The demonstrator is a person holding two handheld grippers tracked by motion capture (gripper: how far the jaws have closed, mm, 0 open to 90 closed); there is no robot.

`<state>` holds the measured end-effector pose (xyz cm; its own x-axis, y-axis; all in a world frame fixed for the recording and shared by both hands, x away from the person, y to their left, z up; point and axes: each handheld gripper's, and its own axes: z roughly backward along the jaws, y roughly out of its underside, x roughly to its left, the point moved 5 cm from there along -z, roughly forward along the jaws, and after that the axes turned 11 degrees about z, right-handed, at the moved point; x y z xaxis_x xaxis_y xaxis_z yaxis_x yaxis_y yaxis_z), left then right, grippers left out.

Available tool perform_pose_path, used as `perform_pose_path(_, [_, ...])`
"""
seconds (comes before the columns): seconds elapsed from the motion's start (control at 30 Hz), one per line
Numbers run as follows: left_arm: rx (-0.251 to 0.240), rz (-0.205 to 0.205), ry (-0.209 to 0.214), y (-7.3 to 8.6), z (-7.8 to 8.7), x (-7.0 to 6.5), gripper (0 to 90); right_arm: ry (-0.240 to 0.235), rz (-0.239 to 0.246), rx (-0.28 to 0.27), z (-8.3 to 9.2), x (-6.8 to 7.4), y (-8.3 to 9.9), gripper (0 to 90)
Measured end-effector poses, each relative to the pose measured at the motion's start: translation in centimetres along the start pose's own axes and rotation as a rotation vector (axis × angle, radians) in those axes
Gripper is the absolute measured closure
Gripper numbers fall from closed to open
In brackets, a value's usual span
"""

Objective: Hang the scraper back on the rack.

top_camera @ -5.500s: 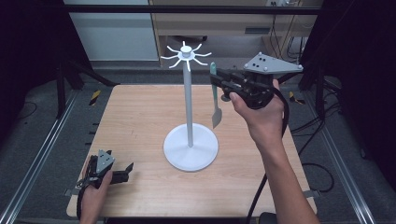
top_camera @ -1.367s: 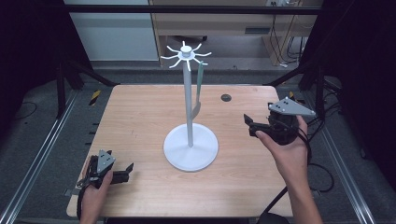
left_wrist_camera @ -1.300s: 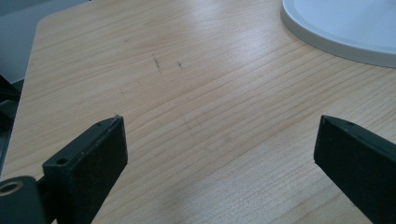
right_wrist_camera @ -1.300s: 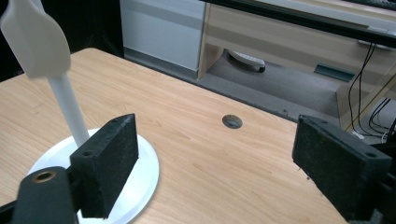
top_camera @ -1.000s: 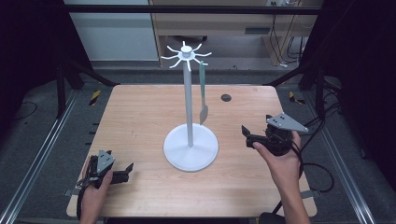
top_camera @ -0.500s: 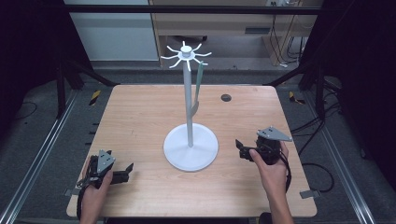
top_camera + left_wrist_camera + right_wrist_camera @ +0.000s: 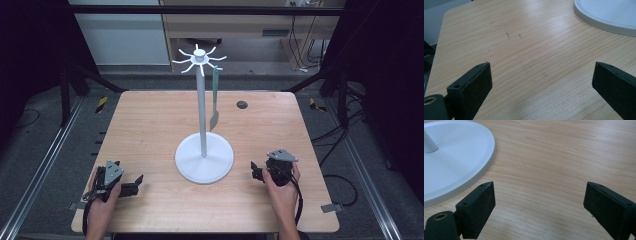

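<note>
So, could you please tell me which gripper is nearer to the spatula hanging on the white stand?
Right. The right gripper rests on the table in front of the spatula, slightly to its right; the left gripper lies farther off, beyond the white stand, near the table's front-left corner.

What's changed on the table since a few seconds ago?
The right tongs let go of the spatula, which now hangs from the white stand, and pulled back to the table's near edge, open. The left tongs stayed put.

Matt light wood table point(image 7: 150, 125)
</note>
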<state>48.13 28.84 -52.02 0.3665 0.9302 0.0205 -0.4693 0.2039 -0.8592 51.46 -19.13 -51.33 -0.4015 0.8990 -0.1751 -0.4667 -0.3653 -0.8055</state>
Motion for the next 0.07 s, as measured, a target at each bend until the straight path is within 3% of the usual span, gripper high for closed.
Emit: perform_pose_path(0.07, [-0.001, 0.002, 0.0, -0.01, 0.03, 0.05, 2.4, -0.002, -0.012, -0.014, 0.1, -0.14, 0.04, 10.4])
